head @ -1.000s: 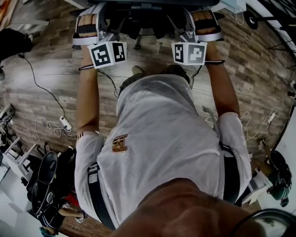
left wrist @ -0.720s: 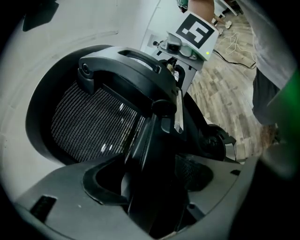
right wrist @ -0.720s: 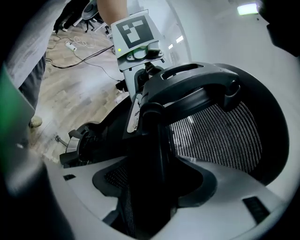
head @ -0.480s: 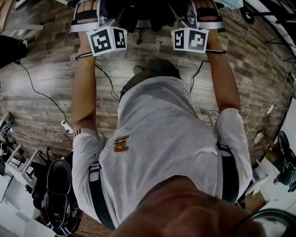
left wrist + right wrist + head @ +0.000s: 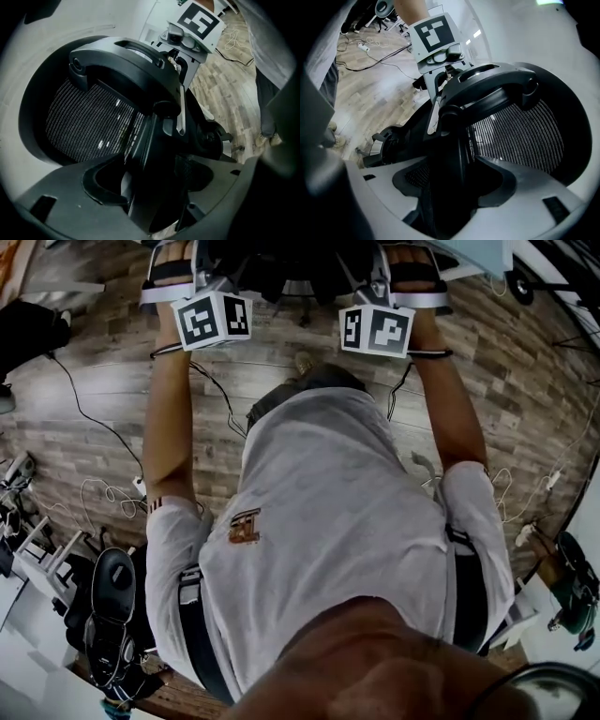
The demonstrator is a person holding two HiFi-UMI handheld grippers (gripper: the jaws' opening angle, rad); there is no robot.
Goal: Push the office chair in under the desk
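Observation:
The black office chair (image 5: pixel 291 263) lies at the top edge of the head view, in front of the person's outstretched arms. My left gripper (image 5: pixel 192 282) and right gripper (image 5: pixel 389 282) both reach onto it, their marker cubes facing up. In the left gripper view the jaws (image 5: pixel 154 187) close round the dark edge of the chair back, beside its mesh (image 5: pixel 89 126). In the right gripper view the jaws (image 5: pixel 450 187) clamp the opposite edge of the back, next to the mesh (image 5: pixel 515 136). A pale surface (image 5: pixel 28 70), perhaps the desk, lies beyond the chair.
A wood-plank floor (image 5: pixel 84 381) lies all around. Cables (image 5: pixel 84 418) and a power strip (image 5: pixel 139 486) lie at the left. Dark bags and gear (image 5: pixel 108 606) sit at the lower left. More cables (image 5: pixel 525 493) trail at the right.
The person has stepped forward across the floor. Both grippers have moved on ahead with the chair, which now sits further up at the top edge of the view.

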